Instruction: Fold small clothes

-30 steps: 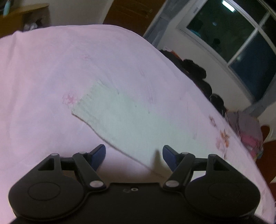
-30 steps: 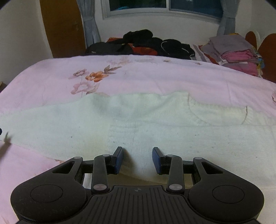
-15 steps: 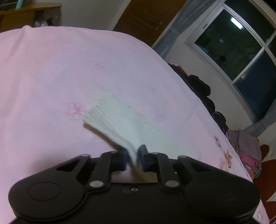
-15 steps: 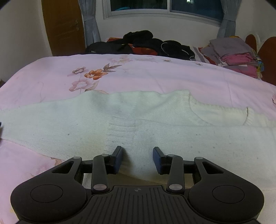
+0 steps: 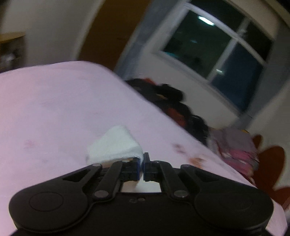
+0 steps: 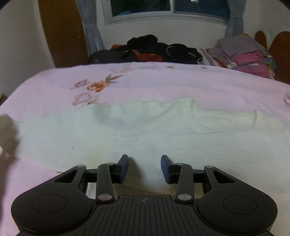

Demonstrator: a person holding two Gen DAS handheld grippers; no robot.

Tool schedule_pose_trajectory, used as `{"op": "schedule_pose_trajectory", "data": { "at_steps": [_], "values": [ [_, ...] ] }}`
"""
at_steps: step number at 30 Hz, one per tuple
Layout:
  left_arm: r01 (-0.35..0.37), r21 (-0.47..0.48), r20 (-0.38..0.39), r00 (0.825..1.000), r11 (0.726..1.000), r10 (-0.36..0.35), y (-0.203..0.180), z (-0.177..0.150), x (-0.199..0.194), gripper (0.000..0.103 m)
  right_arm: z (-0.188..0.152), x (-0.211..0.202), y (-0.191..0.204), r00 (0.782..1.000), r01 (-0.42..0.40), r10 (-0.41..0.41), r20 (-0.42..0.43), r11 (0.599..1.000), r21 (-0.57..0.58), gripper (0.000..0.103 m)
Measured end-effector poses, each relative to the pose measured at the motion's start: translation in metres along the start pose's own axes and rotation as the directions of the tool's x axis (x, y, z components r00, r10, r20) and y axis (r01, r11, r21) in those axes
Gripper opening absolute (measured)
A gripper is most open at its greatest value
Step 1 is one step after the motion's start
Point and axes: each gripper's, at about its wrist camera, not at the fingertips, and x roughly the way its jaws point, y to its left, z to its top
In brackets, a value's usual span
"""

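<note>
Across the pink bedsheet (image 6: 163, 81) in your right wrist view, the white knit sweater (image 6: 145, 130) lies spread flat, its body filling the middle of the bed and one sleeve running out toward the right edge. Your right gripper (image 6: 144, 168) sits low over the sweater's near hem with its blue-padded fingers (image 6: 124, 168) set wide apart, the knit showing between them and nothing caught. At the far left of that view the sweater's other sleeve lifts off the sheet in a blurred fold. Your left gripper (image 5: 141, 168) has its jaws drawn nearly together, pinching that sleeve end (image 5: 114, 145); the bunched white fabric sticks up just ahead of the fingers, raised off the sheet. The left wrist view is motion-blurred, so the exact bite on the cloth is hard to read. On the sheet beyond the sweater, a printed flower spray (image 6: 96, 87) shows in orange and pink. Along the far side of the bed lies a heap of dark clothes (image 6: 145, 49), and to its right a stack of folded grey and pink garments (image 6: 246, 52). Behind them is a window (image 6: 170, 7) with grey curtains, dark outside, and a brown door (image 6: 61, 32) to the left.
</note>
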Motion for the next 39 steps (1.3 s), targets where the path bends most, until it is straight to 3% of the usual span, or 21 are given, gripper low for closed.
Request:
{"op": "schedule_pose_trajectory", "data": {
  "at_steps": [5,11,15,18,20,24,26,29,32,36,39],
  "values": [
    [0.172,0.131,-0.052,0.985,0.976,-0.167,-0.085,-0.013,0.002,0.003,-0.002,-0.024,-0.026,1.000,0.007,-0.008,0.028,0.999,0.042,0.040],
    [0.339,0.212,-0.177,0.936,0.917,-0.305,-0.182,-0.065,0.025,0.003,-0.009,-0.059,-0.070,0.998,0.029,-0.034,0.058,0.996,0.090,0.040],
    [0.406,0.252,-0.284,0.899,0.878,-0.334,-0.225,-0.113,0.041,0.003,-0.017,-0.081,-0.102,0.996,0.051,-0.059,0.063,0.991,0.122,0.040],
    [0.418,0.299,-0.361,0.882,0.858,-0.304,-0.245,-0.151,0.057,0.004,-0.024,-0.094,-0.123,0.996,0.064,-0.073,0.059,0.988,0.142,0.040],
    [0.416,0.335,-0.409,0.873,0.845,-0.267,-0.252,-0.172,0.064,0.011,-0.028,-0.101,-0.133,0.996,0.065,-0.074,0.058,0.986,0.154,0.040],
    [0.401,0.374,-0.434,0.873,0.836,-0.225,-0.252,-0.185,0.060,0.035,-0.035,-0.109,-0.143,0.997,0.035,-0.046,0.058,0.985,0.172,0.040],
    [0.386,0.389,-0.417,0.883,0.837,-0.214,-0.250,-0.183,0.050,0.067,-0.036,-0.109,-0.144,0.998,0.020,-0.030,0.055,0.984,0.175,0.043],
    [0.361,0.417,-0.366,0.907,0.834,-0.209,-0.243,-0.173,0.029,0.069,-0.034,-0.110,-0.143,0.997,0.002,-0.016,0.077,0.985,0.175,0.070],
    [0.309,0.431,-0.324,0.930,0.848,-0.175,-0.226,-0.161,0.016,0.070,-0.028,-0.108,-0.132,0.995,-0.040,0.027,0.094,0.989,0.140,0.070],
    [0.192,0.452,-0.283,0.957,0.871,-0.064,-0.192,-0.154,0.010,0.070,-0.023,-0.102,-0.103,0.994,-0.063,0.058,0.090,0.996,0.055,0.070],
    [0.120,0.455,-0.279,0.960,0.883,0.014,-0.171,-0.155,0.013,0.069,-0.025,-0.090,-0.075,0.996,-0.061,0.063,0.070,0.998,-0.029,0.069]
  ]
}}
